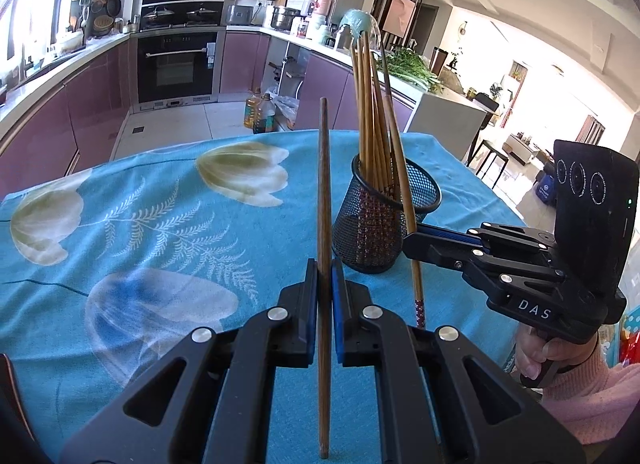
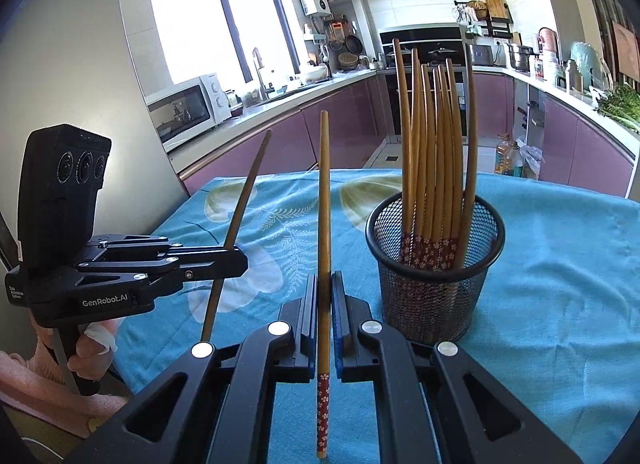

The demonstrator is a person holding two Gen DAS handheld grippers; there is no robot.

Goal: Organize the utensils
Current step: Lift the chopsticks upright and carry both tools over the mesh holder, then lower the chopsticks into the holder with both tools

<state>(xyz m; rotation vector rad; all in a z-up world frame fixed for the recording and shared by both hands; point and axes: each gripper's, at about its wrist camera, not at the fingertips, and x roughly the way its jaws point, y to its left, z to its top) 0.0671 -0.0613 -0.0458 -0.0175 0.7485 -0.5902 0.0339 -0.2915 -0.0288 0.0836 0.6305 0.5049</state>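
Observation:
A black mesh cup [image 1: 386, 219] [image 2: 434, 264] stands on the blue flowered tablecloth [image 1: 140, 223] and holds several wooden chopsticks [image 1: 372, 119] [image 2: 436, 151] upright. My left gripper [image 1: 324, 284] is shut on a dark brown chopstick [image 1: 323, 191], held upright left of the cup; it also shows in the right wrist view [image 2: 236, 219]. My right gripper [image 2: 324, 296] is shut on a lighter chopstick with a red flowered end [image 2: 324, 223], held upright just right of the cup; it shows in the left wrist view [image 1: 414, 264].
The table stands in a kitchen with purple cabinets [image 1: 92, 103], an oven [image 1: 176, 63] and a microwave [image 2: 188, 107]. Oil bottles [image 1: 260, 111] stand on the floor beyond the table's far edge. Greens [image 1: 412, 63] lie on the counter.

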